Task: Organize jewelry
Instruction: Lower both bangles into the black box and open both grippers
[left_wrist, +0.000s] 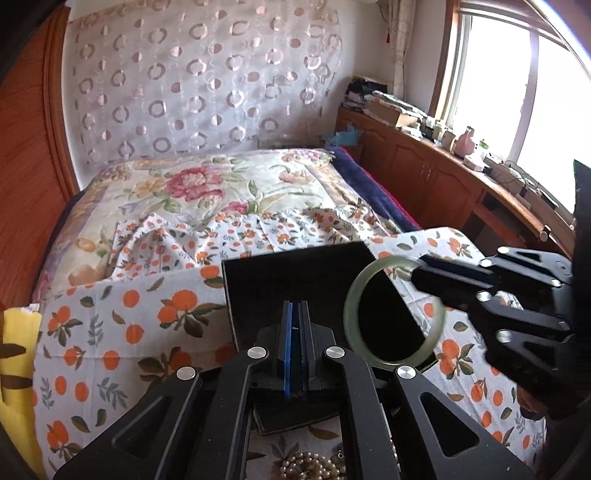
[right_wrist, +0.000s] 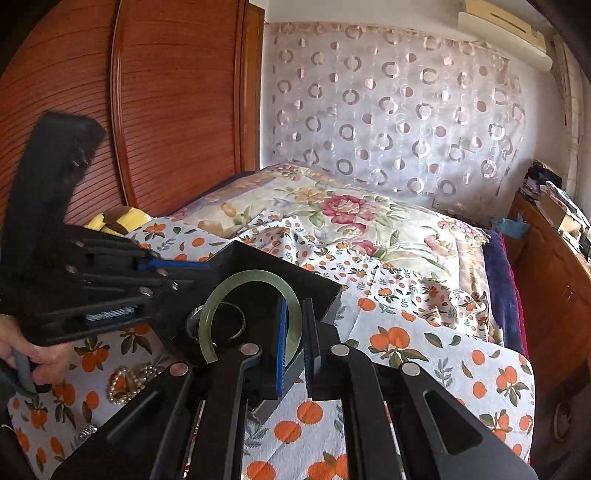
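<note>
So the right gripper (right_wrist: 295, 332) is pinching a pale green jade bangle (right_wrist: 236, 291) between its blue pads, jaws nearly together with just the band's thickness between them. The bangle is standing upright in the air, and from the right wrist view it's hanging right over the open black jewelry box (right_wrist: 314, 284). Through the hoop you can see a darker ring-shaped piece (right_wrist: 236, 325) sitting inside the box, can't really tell what it is. In the left wrist view the same bangle (left_wrist: 354, 295) is sticking out of the right gripper (left_wrist: 417, 269) on the right side, floating above the box's dark interior (left_wrist: 288, 284). The left gripper (left_wrist: 295, 332) is pointing down at the box with its jaws pressed fully together and nothing between them. A hand (right_wrist: 40, 358) is gripping its handle at the left edge of the right wrist view. The box is sitting on a white cloth with an orange fruit print (left_wrist: 122, 325), spread over the bed. A pearl piece (right_wrist: 129, 380) is lying on the cloth near that hand, well outside the box, and pearls (left_wrist: 303, 465) are also peeking out under the left gripper.
</note>
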